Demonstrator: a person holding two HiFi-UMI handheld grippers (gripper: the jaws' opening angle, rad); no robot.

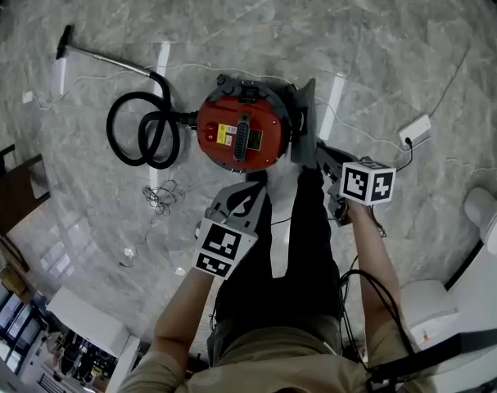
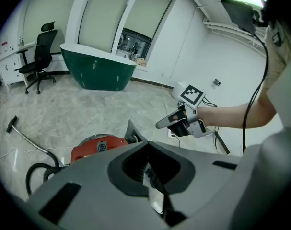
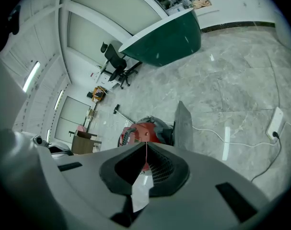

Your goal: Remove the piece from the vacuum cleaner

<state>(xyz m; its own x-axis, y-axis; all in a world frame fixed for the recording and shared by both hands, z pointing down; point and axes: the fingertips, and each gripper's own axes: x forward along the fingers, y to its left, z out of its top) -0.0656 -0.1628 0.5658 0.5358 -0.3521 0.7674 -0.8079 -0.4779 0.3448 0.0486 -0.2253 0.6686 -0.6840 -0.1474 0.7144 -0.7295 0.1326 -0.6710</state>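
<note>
My left gripper (image 1: pixel 250 191) and right gripper (image 1: pixel 323 152) are both narrow, jaws together, holding nothing. Ahead of and below both tips, a red canister vacuum cleaner (image 1: pixel 240 135) sits on the marble floor (image 1: pixel 379 47). A grey flat piece (image 1: pixel 304 121) stands upright at its side, nearest my right gripper. Only the head view shows the whole looped black hose (image 1: pixel 142 129). Only the gripper views show a green counter (image 2: pixel 99 73) far beyond.
</note>
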